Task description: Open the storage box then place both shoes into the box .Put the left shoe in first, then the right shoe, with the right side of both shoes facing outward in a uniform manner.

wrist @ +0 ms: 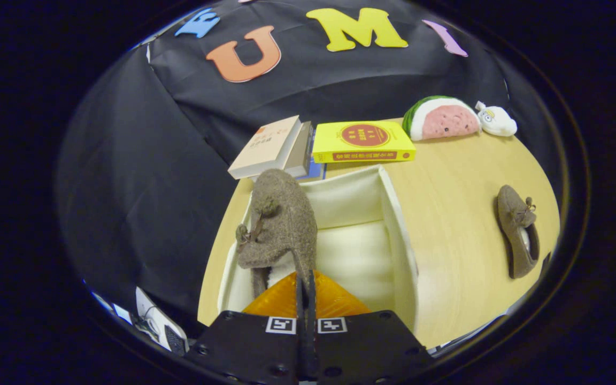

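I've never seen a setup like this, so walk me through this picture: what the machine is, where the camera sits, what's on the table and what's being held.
There is no robot arm here. A person carries hand-held tongs, and a fisheye camera riding on them looks forward along their two fingers. The fingers are pinched together on the edge of a brown felt shoe with a small bow, holding it over the open cream fabric storage box. The matching second brown shoe lies on the pale wooden table, off to the box's side. Beyond the box lie a beige book, a yellow book, a watermelon-slice plush and a small white plush.
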`<state>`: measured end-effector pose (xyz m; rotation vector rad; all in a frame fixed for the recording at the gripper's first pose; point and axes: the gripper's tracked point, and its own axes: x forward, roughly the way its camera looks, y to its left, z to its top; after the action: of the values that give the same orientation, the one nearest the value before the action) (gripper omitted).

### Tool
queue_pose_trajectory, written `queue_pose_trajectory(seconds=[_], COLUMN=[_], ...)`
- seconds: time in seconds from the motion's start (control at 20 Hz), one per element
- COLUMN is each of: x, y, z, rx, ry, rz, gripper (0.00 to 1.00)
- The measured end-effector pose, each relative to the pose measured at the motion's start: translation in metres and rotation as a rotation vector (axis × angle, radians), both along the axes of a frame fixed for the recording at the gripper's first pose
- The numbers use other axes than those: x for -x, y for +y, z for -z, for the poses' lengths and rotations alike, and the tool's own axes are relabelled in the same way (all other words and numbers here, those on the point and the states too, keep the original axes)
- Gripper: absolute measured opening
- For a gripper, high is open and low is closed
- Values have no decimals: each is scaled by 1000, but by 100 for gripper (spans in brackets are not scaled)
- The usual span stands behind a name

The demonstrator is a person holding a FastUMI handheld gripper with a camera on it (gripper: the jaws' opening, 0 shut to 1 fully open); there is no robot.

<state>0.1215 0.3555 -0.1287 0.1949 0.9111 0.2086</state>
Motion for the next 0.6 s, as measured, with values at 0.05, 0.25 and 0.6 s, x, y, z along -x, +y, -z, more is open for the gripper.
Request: queue_pose_trajectory(seconds=[0.05,0.25,0.6], x=[2,8,14], y=[3,13,13], z=[7,30,56], rx=[15,53,139], ry=[7,32,40], rz=[-2,-29,-74], gripper=[0,0,0])
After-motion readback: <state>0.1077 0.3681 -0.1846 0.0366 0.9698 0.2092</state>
